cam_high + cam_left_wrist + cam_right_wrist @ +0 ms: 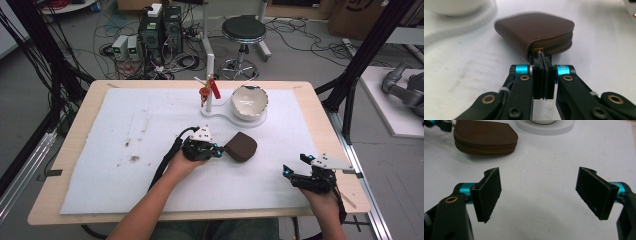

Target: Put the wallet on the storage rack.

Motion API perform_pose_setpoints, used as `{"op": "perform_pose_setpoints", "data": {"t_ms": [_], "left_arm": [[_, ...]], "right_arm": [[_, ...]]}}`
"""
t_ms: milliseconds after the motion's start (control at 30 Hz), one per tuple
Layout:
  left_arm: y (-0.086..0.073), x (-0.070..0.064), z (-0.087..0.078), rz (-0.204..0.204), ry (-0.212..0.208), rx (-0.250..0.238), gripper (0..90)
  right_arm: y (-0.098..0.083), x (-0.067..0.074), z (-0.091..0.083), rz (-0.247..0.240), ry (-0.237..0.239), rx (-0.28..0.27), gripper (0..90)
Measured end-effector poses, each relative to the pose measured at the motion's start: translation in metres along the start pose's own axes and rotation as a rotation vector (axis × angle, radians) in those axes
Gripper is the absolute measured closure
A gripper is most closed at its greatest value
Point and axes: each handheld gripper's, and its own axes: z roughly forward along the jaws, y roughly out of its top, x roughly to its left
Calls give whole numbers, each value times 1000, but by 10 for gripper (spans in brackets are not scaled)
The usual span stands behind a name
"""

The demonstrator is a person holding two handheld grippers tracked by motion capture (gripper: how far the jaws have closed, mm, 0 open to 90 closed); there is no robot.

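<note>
White mat [150,150] covers wooden table [80,145], bearing brown pouch [242,146]

black grippers [220,150] with blue collars, brass rivets, grey plates, black cables.

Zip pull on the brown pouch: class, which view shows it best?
The left gripper view: the zip pull sits close-up, pinched by the left gripper. The high view shows the brown pouch small; the right gripper view, its zip side.
</note>
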Motion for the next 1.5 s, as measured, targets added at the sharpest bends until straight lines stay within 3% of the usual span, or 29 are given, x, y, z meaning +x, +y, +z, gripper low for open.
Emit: {"op": "perform_pose_setpoints", "data": {"t_ms": [167, 367, 633, 1033, 1500], "left_arm": [[15, 1, -10, -4, -26, -63, 885], [32, 4, -21, 9, -24, -111, 884], [45, 8, -31, -14, -32, -180, 884], [77, 20, -32, -12, 10, -200, 884], [125, 51, -28, -10, 62, -235, 883]], "right_arm": [[0, 1, 1, -1, 3, 3, 208], [1, 1, 1, -2, 4, 1, 208], [1, 1, 3, -5, 11, 2, 208], [1, 1, 3, -2, 10, 6, 208], [2, 1, 5, 5, 17, 3, 208]]}}
